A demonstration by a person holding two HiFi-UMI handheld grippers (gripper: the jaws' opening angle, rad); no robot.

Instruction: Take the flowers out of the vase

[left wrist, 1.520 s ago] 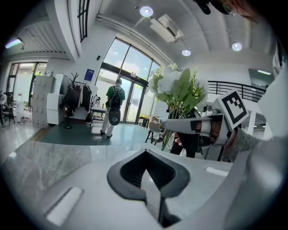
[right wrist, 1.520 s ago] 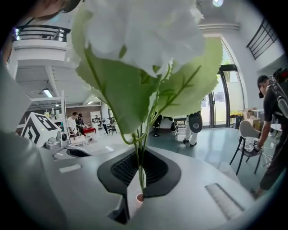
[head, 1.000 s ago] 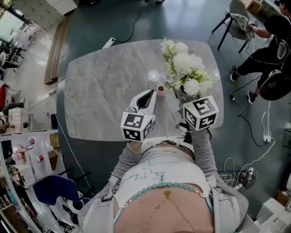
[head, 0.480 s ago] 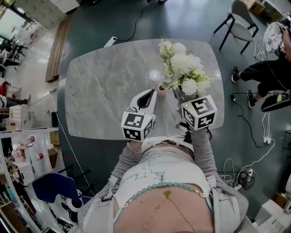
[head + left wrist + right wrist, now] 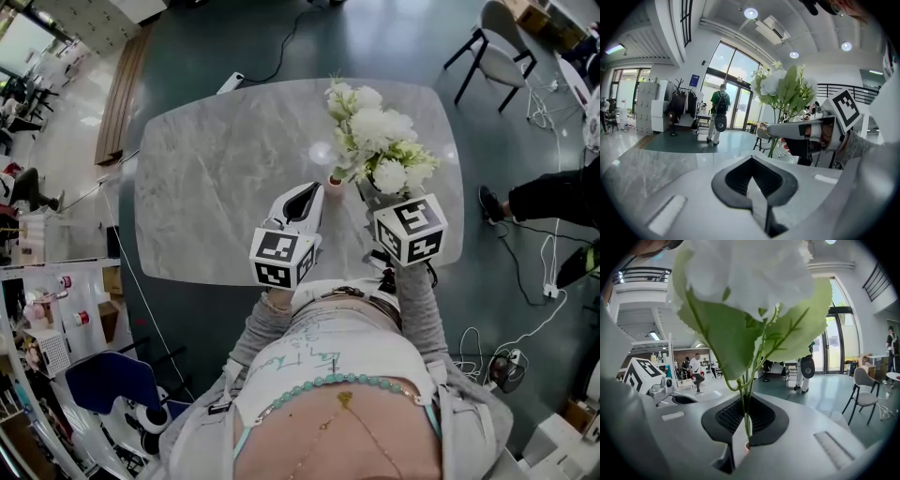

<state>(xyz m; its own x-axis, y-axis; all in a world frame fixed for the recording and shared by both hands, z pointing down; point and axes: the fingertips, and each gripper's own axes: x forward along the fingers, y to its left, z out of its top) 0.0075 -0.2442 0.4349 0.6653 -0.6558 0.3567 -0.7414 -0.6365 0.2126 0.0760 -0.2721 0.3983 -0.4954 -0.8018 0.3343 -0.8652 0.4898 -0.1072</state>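
**Right gripper clamped on the stems, left gripper idle**

The right gripper [image 5: 370, 194] sits over the near right part of the oval grey marble-patterned table [image 5: 206, 178]. Its jaws are closed on the thin green stems [image 5: 747, 399] of the bunch of white flowers with broad green leaves [image 5: 380, 136]. The grip is low on the stems, under the leaves. This is probably so that the blooms are not crushed and the whole bunch can be drawn out in one pull. The flowers rise from the jaws toward the table's far right edge.

The left gripper [image 5: 305, 199] hangs over the table's near edge toward the middle, with its jaws together and nothing between them. It looks parked, and is perhaps ready to steady the small round reddish vase [image 5: 334, 179], which stands on the table between the two grippers' tips.

It is hard to tell whether the stem ends are in the vase or already out of it.
- **Head view:** the leaves overlap the vase's rim.
- **Right gripper view:** the big bloom [image 5: 740, 296] fills the upper picture, and only a pinkish speck shows at the bottom of the jaw gap.
- **Left gripper view:** the right gripper's finger [image 5: 792, 129] crosses the lower part of the stems, and the vase cannot be made out there.
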